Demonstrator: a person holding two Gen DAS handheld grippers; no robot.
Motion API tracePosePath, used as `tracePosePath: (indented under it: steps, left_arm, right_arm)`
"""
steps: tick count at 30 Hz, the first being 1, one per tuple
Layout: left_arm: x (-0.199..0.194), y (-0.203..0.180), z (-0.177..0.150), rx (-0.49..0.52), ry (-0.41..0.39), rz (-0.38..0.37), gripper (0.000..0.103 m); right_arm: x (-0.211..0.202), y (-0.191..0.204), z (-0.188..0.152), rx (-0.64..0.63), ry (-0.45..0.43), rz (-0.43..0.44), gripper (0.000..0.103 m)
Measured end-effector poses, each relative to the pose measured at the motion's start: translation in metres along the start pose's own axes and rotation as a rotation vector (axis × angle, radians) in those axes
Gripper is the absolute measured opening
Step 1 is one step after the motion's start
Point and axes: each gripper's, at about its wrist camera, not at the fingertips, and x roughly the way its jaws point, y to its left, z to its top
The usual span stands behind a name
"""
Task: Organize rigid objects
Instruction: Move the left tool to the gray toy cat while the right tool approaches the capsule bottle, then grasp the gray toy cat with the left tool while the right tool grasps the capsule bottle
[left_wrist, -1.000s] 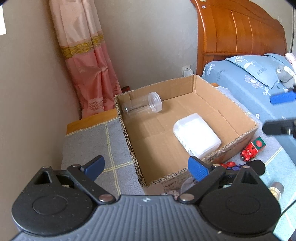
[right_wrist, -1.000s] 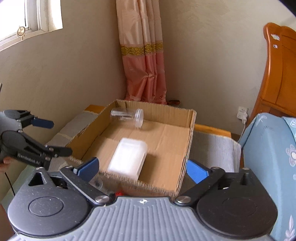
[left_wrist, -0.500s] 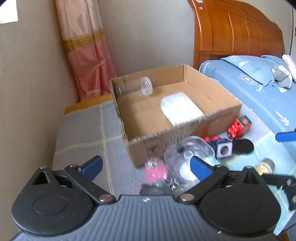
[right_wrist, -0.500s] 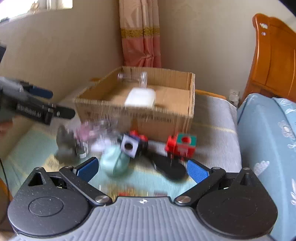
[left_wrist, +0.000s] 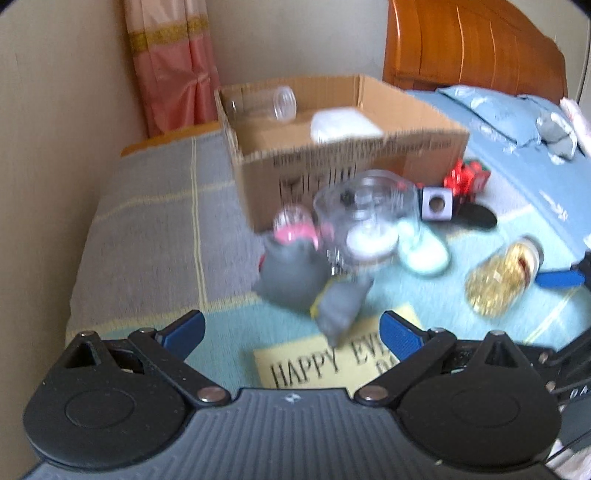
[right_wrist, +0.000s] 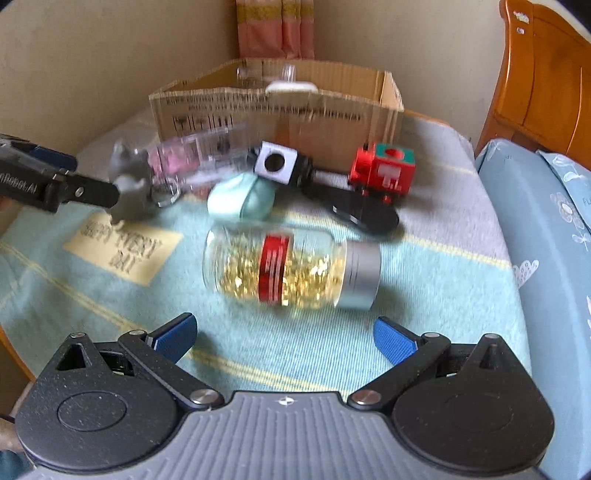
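A cardboard box (left_wrist: 332, 162) (right_wrist: 280, 110) holds a clear tube (left_wrist: 266, 104) and a white case (left_wrist: 343, 123). In front of it lie a clear jar (left_wrist: 365, 218), a grey figure (left_wrist: 291, 273), a mint case (right_wrist: 240, 199), a white cube (right_wrist: 275, 162), a red toy train (right_wrist: 384, 171) and a black paddle (right_wrist: 354, 206). A glass jar of gold bits (right_wrist: 291, 269) (left_wrist: 502, 273) lies on its side just ahead of my right gripper (right_wrist: 282, 336), which is open and empty. My left gripper (left_wrist: 291, 330) is open and empty, just short of the grey figure.
The things lie on a teal and grey cloth (right_wrist: 424, 295) with a yellow text patch (right_wrist: 122, 247). A wall stands at the left, a pink curtain (left_wrist: 170, 62) behind, a wooden headboard (left_wrist: 469, 48) and blue bedding (right_wrist: 546, 221) at the right.
Both grippers have pulled back from the box and dropped low. The loose objects in front of the box have come into view. Both stay open.
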Motion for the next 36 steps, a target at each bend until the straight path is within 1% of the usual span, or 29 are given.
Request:
tracePosePath:
  steps: [6,9,11,19,27,33,36]
  left_arm:
    - [0.018,0.003,-0.015,-0.012,0.063,-0.019,0.101]
    - [0.019,0.006,-0.017,-0.02,0.052,-0.023,0.102]
    - [0.019,0.007,-0.018,-0.013,0.044,-0.028,0.102]
    - [0.018,0.008,-0.023,0.003,0.003,-0.041,0.102]
    - [0.021,0.01,-0.017,0.026,0.014,-0.056,0.103]
    - [0.023,0.01,-0.014,0.044,0.008,-0.068,0.103]
    - [0.027,0.01,-0.008,0.067,0.014,-0.079,0.102]
  right_arm:
    - [0.0,0.003,-0.004,0.009,-0.038,-0.018,0.103]
    - [0.001,0.003,-0.008,0.012,-0.083,-0.023,0.103]
    - [0.002,0.002,-0.008,0.01,-0.094,-0.021,0.103]
    - [0.009,0.002,0.003,0.023,-0.071,-0.038,0.103]
    - [0.016,-0.003,0.013,0.045,-0.056,-0.055,0.103]
    - [0.013,-0.021,0.009,0.055,-0.052,-0.066,0.103]
    - [0.011,-0.026,0.007,0.041,-0.054,-0.055,0.103]
